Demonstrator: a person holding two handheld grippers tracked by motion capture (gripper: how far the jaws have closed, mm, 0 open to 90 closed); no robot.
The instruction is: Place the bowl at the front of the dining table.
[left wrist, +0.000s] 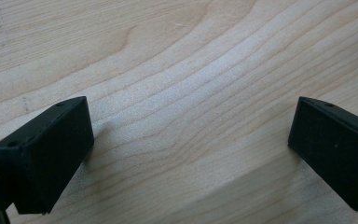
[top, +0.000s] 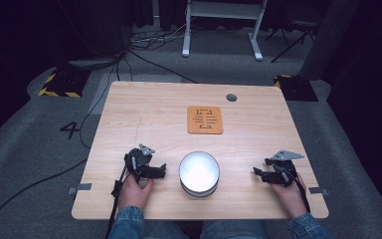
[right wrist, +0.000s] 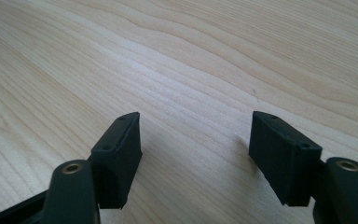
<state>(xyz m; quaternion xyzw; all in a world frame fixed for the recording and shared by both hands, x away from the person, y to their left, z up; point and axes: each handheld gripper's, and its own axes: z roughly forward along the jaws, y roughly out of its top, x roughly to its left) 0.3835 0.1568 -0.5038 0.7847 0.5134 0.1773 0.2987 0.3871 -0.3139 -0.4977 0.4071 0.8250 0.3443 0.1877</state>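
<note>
We see the round white glossy bowl [top: 199, 173] near the wooden counter's [top: 258, 124] front edge, between both empty, wide-open hand-held grippers, left [top: 160, 171] and right [top: 256, 173]. It looks rigid, slippery, breakable; we'd grip its rim.

A pale wooden tabletop [top: 129, 107] with rounded corners stands on grey carpet [top: 25, 134] in a dim room, its far side fading into darkness. Black cables [top: 87, 117] trail across the floor to the left, past a "4" [top: 70, 130] marked on the carpet. Yellow-and-black striped tape [top: 54, 92] edges a dark base at far left. Beyond the table stand the white legs of a frame [top: 186, 35], and a second dark base [top: 296, 87] sits at right.
</note>
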